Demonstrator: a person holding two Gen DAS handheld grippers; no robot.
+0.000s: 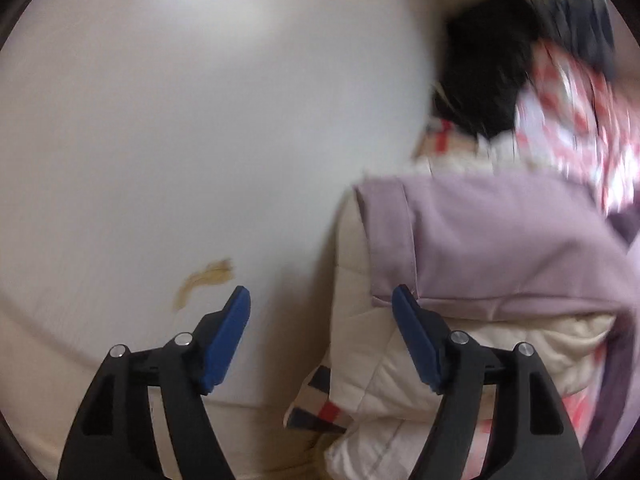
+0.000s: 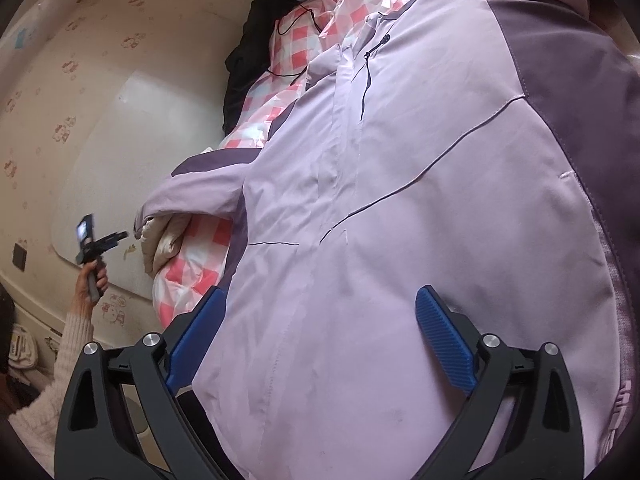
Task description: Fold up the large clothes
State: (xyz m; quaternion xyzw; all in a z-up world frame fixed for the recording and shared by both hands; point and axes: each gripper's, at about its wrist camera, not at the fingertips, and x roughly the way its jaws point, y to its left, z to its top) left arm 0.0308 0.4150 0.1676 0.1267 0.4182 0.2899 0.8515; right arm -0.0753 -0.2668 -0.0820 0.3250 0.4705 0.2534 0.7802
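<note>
The lilac jacket [image 2: 400, 184] lies spread on the bed, filling the space ahead of the right gripper [image 2: 320, 332], whose jaws gape empty above it. The left gripper [image 1: 320, 340] is also open, holding nothing, the sleeve [image 1: 480, 240] just right of its jaws. Soft, light, probably slippery; pinch the sleeve cuff or hem.

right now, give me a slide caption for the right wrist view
Right gripper open above a lilac jacket spread on a pink checked quilt, left gripper raised near the wall.
</note>
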